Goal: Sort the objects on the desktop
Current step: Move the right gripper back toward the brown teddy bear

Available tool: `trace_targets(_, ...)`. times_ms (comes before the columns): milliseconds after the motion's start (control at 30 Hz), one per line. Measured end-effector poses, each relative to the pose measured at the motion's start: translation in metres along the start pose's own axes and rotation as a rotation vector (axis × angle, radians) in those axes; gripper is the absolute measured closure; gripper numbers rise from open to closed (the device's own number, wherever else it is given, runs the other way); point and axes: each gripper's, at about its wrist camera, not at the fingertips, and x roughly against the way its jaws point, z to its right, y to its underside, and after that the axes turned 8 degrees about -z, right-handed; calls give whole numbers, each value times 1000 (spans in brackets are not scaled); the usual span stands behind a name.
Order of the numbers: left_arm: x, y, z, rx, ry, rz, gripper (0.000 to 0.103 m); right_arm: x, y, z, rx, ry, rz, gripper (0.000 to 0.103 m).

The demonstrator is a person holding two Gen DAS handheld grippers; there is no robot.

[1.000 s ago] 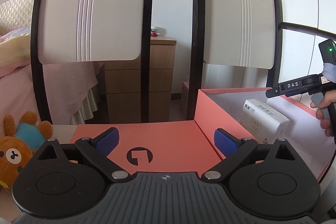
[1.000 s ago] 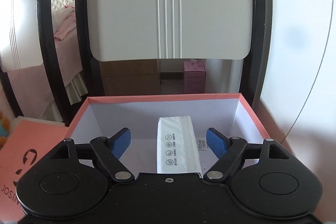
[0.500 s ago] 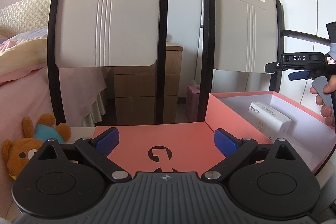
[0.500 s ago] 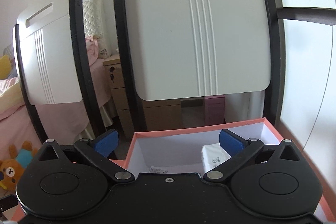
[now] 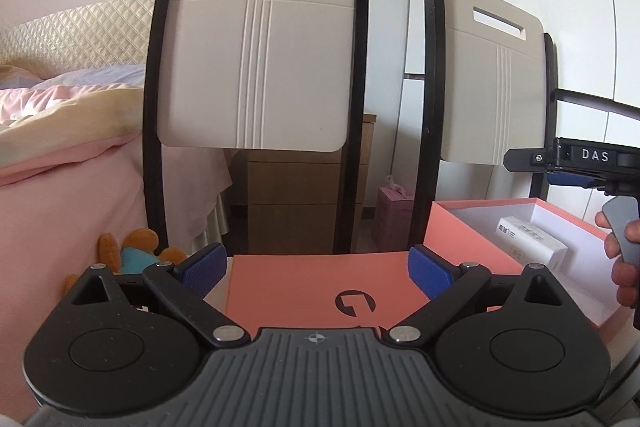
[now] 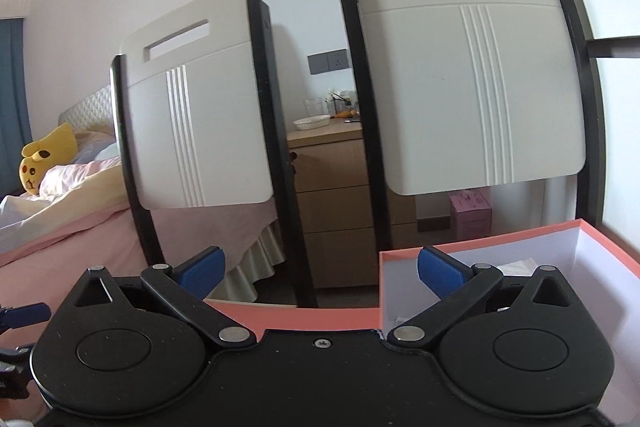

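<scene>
**Both tools apart above the coral box and lid**

The left tool (image 5: 316, 269) points slightly downward over the flat coral lid (image 5: 304, 287), its blue pads spread wide with nothing gripped. The right tool (image 6: 320, 269) is equally wide and empty, tilted over the open coral box (image 6: 600, 247); a hand (image 5: 624, 267) grips its handle. A white carton (image 5: 532, 239) lies inside the box. Two chair backs (image 5: 256, 67), a bed (image 5: 60, 147) and wooden drawers (image 6: 332, 195) stand behind; a teddy bear (image 5: 136, 253) sits left of the lid.
</scene>
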Motion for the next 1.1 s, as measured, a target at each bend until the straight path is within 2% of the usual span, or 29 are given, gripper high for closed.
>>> trace_targets(167,4,0,-13,20,-44,7,4,9,13,-33,16,-59,50,1)
trace_targets(433,19,15,-40,35,-124,0,4,6,41,-68,46,-122,30,1)
trace_targets(533,24,18,-51,56,-137,-11,4,2,53,-78,68,-122,36,1)
trace_targets(867,18,21,-65,64,-106,-44,4,-17,74,-89,93,-118,79,1)
trace_targets(1100,20,23,-67,92,-71,-54,4,-29,81,-85,68,-114,37,1)
